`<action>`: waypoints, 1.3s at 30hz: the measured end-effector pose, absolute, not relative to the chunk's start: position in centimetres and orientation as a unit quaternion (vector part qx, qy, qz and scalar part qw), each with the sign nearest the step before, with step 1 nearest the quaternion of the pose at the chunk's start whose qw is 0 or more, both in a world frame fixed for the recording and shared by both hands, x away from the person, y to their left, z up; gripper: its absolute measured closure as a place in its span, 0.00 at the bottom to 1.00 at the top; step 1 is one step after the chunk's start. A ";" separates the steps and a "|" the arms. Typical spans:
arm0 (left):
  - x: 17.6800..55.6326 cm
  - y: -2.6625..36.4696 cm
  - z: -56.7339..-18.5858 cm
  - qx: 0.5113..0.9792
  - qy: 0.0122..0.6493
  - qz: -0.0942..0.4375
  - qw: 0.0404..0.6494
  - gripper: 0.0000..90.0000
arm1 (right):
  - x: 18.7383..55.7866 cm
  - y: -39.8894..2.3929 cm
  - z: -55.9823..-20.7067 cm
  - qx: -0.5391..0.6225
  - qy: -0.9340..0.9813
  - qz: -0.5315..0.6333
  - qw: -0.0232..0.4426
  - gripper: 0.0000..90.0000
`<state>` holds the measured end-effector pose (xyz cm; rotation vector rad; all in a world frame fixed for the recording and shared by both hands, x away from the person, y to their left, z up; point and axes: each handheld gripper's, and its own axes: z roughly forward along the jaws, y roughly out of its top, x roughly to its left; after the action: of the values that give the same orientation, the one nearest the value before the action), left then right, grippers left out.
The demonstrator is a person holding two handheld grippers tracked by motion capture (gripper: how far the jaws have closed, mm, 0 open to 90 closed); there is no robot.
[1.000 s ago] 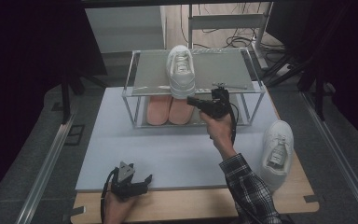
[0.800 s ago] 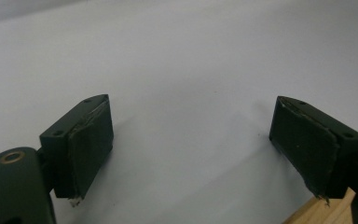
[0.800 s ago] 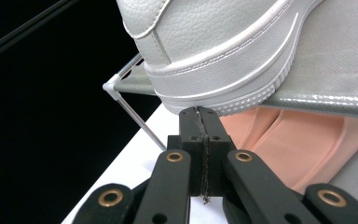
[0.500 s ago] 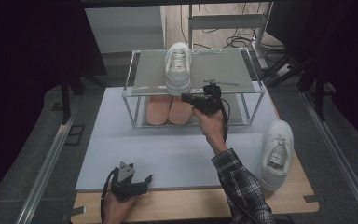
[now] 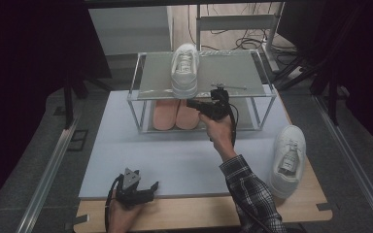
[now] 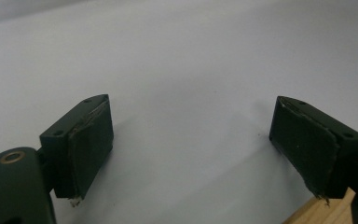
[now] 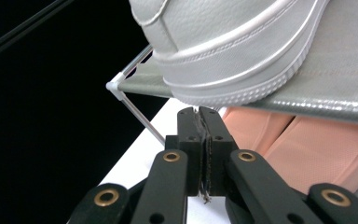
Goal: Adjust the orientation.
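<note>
Since the earlier frames, my right gripper (image 5: 190, 103) has crept a little up and left toward the front edge of the shoe rack (image 5: 141, 77), while my left gripper (image 5: 145, 187) has stayed where it was.

Taking the rack as the landmark: its grey top shelf (image 5: 233, 73) carries one white sneaker (image 5: 184, 70) near the left end, heel at the front edge and slightly overhanging it. Below that shelf, on the rack's lower level, lie two salmon-pink insoles (image 5: 175, 115) side by side. The thin white frame tube (image 7: 135, 109) of the rack slants down just left of my right jaws in the right gripper view. Well to the right of the rack, a second white sneaker (image 5: 287, 158) lies on the pale mat (image 5: 126, 150), its toe over the wooden table edge (image 5: 199, 213).

My right jaws are pressed together with nothing between them; their tips sit just under the heel sole of the sneaker (image 7: 233, 51) on the shelf, so close that I cannot tell whether they touch it. The insoles (image 7: 303, 144) lie beyond and to the right of the tips, under the shelf.

My left jaws stand wide apart and empty over the mat (image 6: 182, 84), well in front of the rack, at the table's near edge.
</note>
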<state>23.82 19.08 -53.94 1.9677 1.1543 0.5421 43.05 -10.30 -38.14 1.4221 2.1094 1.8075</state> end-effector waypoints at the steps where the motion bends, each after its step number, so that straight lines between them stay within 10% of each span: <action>1: 23.8 19.1 -53.9 0.774 0.454 0.213 0.388 0.15 | 43.0 -10.3 -38.1 0.455 0.678 0.577 0.012 0.97; 39: 23.8 19.1 -53.9 0.774 0.454 0.213 0.387 0.15 | 38.3 -12.9 -38.9 0.416 0.751 0.509 0.053 0.53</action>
<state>23.80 19.07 -53.93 1.9690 1.1547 0.5428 38.30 -12.87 -38.87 1.2660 2.2839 1.5482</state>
